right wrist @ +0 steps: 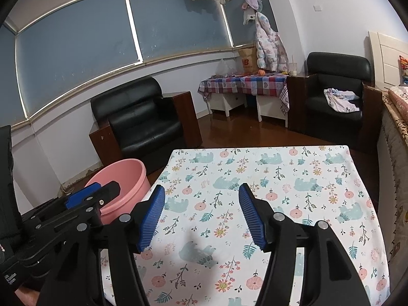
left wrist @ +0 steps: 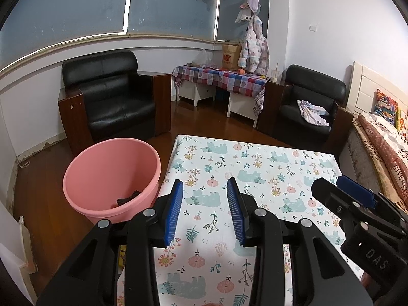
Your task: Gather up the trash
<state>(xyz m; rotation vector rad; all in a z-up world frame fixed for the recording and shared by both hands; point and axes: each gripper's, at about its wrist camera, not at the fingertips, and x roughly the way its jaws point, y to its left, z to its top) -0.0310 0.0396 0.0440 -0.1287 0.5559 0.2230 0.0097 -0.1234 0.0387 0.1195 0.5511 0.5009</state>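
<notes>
Both hand-held grippers hover over the desk (left wrist: 255, 158) with its bear-and-flower cloth: the left hand-held gripper (left wrist: 205, 211) and the right hand-held gripper (right wrist: 201, 216) each have their blue-padded jaws spread wide with nothing between them. Just beside the desk's left edge, on the floor, stands a pink bucket (left wrist: 112, 178). Inside it lies a dark piece of trash (left wrist: 128, 197).

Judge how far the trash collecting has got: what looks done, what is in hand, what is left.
Done: a dark item lies inside the pink bucket beside the table. In hand: nothing; the left gripper and right gripper are both open and empty. Left: no trash shows on the tablecloth, so it looks nearly finished.
</notes>
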